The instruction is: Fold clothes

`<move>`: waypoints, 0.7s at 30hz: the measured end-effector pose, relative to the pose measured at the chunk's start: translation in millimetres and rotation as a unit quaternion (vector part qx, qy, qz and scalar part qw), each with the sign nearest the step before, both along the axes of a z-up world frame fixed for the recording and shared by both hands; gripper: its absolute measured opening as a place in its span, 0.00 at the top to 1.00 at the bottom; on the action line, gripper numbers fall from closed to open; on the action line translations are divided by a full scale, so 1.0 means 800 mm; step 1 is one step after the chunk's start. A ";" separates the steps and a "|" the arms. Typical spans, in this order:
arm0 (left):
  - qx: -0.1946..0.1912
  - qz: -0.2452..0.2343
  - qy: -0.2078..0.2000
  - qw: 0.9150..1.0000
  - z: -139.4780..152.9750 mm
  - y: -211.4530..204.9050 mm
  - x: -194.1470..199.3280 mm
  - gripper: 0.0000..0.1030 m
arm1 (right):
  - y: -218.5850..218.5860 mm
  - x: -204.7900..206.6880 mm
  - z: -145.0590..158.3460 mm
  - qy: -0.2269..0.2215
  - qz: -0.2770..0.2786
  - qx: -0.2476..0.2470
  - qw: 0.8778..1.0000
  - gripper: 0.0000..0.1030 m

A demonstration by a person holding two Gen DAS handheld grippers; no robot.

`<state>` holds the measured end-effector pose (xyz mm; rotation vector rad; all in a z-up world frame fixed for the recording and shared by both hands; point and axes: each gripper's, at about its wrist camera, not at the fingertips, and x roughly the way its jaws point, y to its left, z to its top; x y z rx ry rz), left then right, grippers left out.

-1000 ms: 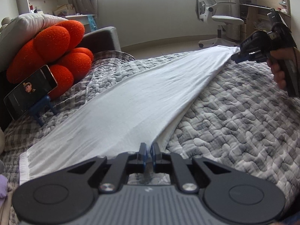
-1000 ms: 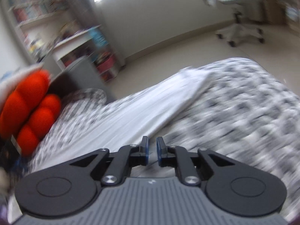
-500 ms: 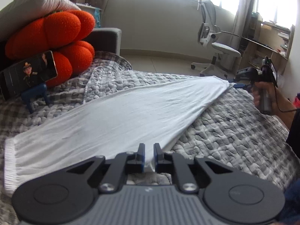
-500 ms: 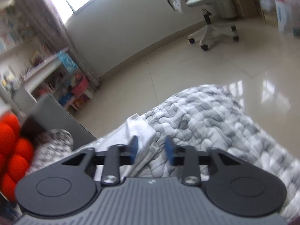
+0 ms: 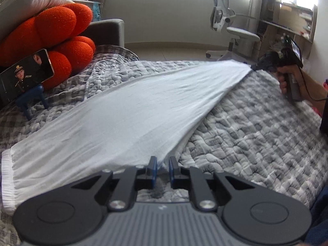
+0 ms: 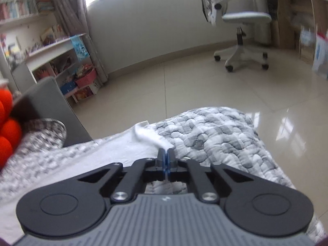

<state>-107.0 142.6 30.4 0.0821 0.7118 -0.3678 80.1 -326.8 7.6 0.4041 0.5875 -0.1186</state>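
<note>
I have the white cloth stretched in a long band across the bed, on a grey quilt. It runs from my left tool at the near edge to my right tool at the far corner of the bed. One long edge is pulled taut between the two and sits a little above the quilt, with a second layer showing under it. The other end lies flat toward the left, ending in a ribbed hem.

My left tool is nearly closed. A narrow gap shows between its fingers, and the bunched corner of the cloth runs down into that gap and is held there.

My right tool's jaws have just been closing. They now stand pinched together on a twisted tip of the cloth, right at the edge of the quilt, with bare floor beyond. From the left wrist view my right hand is wrapped around that tool's handle, and the tool's nose meets the far point of the cloth.

An orange cushion is piled at the head of the bed under a pillow. A phone leans against it on a blue stand. An office chair stands on the floor.
</note>
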 end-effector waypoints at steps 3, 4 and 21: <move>-0.035 0.019 -0.009 0.999 0.014 0.015 0.001 0.88 | 0.006 -0.008 0.014 -0.011 0.005 -0.004 1.000 0.86; -0.048 0.026 -0.011 0.998 0.019 0.019 0.002 0.88 | 0.011 -0.010 0.018 -0.016 0.009 -0.008 1.000 0.86; -0.035 0.045 0.014 0.998 -0.021 -0.006 0.009 0.86 | 0.151 0.019 0.002 0.019 0.167 -0.167 0.971 0.61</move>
